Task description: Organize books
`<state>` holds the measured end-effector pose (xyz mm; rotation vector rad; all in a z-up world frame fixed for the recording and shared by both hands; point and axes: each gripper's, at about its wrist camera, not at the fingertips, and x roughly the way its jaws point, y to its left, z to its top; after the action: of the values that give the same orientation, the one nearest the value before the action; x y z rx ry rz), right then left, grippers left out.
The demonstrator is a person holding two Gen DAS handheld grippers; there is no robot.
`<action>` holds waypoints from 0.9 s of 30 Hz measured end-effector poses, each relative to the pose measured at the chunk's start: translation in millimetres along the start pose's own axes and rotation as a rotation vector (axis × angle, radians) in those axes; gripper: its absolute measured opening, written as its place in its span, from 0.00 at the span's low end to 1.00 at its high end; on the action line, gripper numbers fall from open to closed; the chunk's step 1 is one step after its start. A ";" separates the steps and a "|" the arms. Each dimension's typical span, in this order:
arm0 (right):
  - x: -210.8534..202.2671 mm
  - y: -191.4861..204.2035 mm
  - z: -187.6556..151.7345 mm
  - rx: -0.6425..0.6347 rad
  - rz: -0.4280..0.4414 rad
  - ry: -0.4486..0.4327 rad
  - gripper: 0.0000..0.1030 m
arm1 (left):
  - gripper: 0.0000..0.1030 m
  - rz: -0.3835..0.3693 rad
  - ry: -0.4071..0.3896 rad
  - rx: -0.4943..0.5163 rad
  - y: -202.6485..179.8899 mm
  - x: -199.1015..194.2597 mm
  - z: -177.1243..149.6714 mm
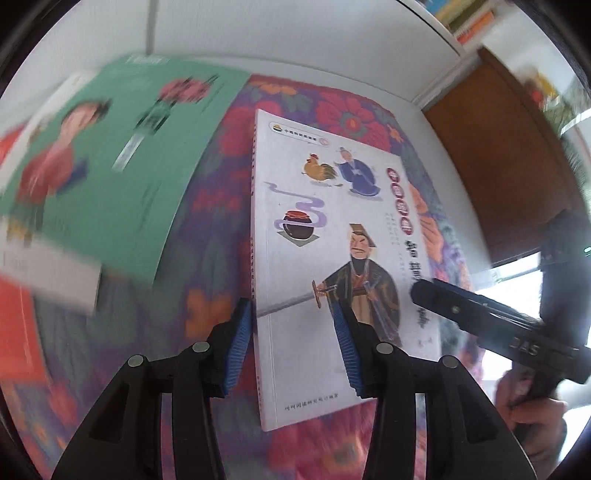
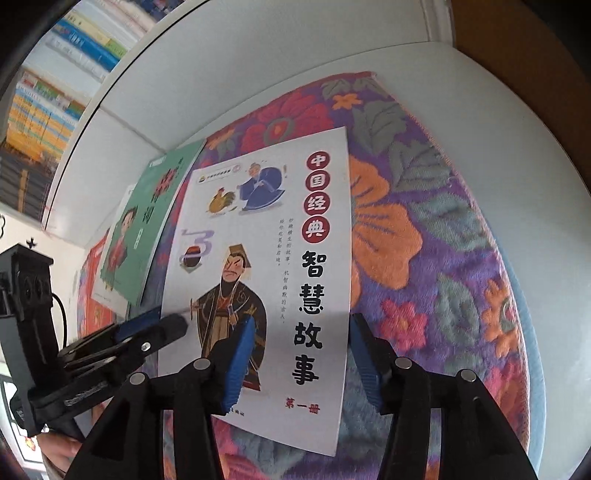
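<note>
A white picture book (image 1: 314,229) (image 2: 266,258) with a swordsman on its cover lies flat on a flowered cloth (image 1: 332,107) (image 2: 424,240). My left gripper (image 1: 293,332) hovers over the book's near left part, open, with one blue pad beside the spine edge and the other over the cover. My right gripper (image 2: 301,350) is open over the near right edge, one pad above the cover and one above the cloth. Each gripper shows in the other's view: the right gripper (image 1: 419,291) and the left gripper (image 2: 155,325). Nothing is gripped.
A green book (image 1: 110,166) (image 2: 147,229) lies left of the white one, over a red book (image 1: 14,332) (image 2: 92,306). A shelf of upright books (image 2: 55,92) (image 1: 465,18) stands behind. A brown wooden panel (image 1: 498,155) is at the right. A hand (image 1: 528,406) holds the right gripper.
</note>
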<state>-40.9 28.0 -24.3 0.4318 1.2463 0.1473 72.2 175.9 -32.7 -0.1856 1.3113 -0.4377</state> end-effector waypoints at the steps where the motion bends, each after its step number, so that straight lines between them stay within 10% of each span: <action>1: -0.9 1.3 -0.2 -0.008 0.005 0.007 0.50 | 0.40 -0.012 0.004 -0.020 4.5 -6.0 -9.9; 19: 9.2 16.9 3.1 -0.188 0.044 0.190 0.50 | 0.40 0.152 0.093 -0.094 51.5 -80.3 -162.2; 27: 17.8 17.9 10.9 -0.333 0.071 0.284 0.47 | 0.39 0.104 0.117 -0.134 80.0 -87.1 -162.9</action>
<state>-22.8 47.7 -30.2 0.1683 1.4534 0.4827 -84.3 302.5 -26.8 -0.2048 1.4594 -0.2753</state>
